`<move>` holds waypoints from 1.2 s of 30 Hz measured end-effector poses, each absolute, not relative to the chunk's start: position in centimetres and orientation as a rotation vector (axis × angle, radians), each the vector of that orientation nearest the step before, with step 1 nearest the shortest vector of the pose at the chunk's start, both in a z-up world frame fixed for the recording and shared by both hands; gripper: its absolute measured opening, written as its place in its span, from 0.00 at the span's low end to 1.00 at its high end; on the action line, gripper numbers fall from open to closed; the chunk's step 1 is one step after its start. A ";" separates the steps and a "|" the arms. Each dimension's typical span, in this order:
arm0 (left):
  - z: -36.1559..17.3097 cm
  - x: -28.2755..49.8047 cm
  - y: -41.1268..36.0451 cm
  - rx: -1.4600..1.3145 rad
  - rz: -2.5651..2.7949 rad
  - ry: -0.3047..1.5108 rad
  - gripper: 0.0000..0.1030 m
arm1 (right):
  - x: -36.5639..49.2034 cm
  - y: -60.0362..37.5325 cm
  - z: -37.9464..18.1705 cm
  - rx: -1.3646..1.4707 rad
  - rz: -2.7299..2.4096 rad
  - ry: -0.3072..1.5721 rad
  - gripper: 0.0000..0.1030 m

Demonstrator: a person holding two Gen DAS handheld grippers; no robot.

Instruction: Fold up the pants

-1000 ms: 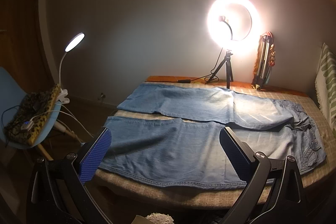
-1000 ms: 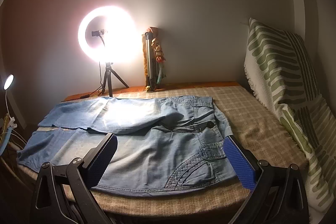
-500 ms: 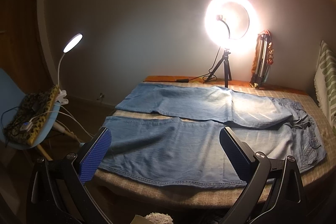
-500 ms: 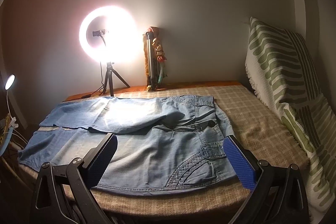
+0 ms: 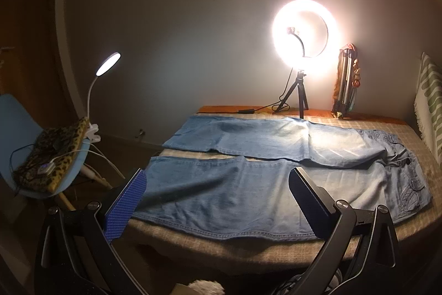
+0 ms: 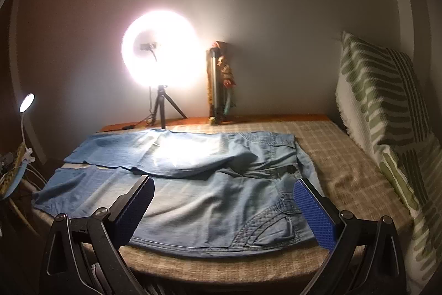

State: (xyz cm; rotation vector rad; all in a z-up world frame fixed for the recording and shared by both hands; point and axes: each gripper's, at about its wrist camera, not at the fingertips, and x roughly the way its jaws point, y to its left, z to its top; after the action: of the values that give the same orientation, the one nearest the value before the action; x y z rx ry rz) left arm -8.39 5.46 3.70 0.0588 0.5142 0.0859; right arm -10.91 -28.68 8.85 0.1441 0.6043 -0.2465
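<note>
Blue jeans (image 5: 248,184) lie flat on the bed (image 6: 345,173), legs spread side by side, waist toward the striped pillow (image 6: 386,101); left gripper (image 5: 215,201) fingers wide, empty, above the near leg; right gripper (image 6: 223,206) fingers wide, empty, above the waist; ring light (image 5: 304,29) behind.

The light blue denim pants (image 5: 248,184) (image 6: 210,192) lie spread flat and unfolded on the bed, legs side by side and stretching toward its left edge, waistband toward the right. The near leg runs along the bed's front edge; the far leg lies slightly apart, with a rumpled crease at the crotch.
</note>
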 end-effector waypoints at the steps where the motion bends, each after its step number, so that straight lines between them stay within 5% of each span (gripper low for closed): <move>1: 3.7 -8.5 5.8 0.058 0.089 0.516 0.99 | -11.0 -28.5 9.0 0.140 -0.243 0.605 0.99; 19: 1.1 -4.9 17.0 0.014 0.012 0.569 0.99 | -11.2 -25.2 11.4 0.078 -0.242 0.561 0.99; 36: 0.7 7.6 18.6 -0.011 -0.099 0.641 0.99 | 0.8 -26.0 10.3 0.116 -0.133 0.621 0.99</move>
State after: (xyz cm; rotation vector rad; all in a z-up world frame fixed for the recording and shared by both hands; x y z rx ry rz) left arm 7.63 18.64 0.70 -0.0108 0.6406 -0.0989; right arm 0.80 -25.99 10.29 0.1161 0.6208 -0.1331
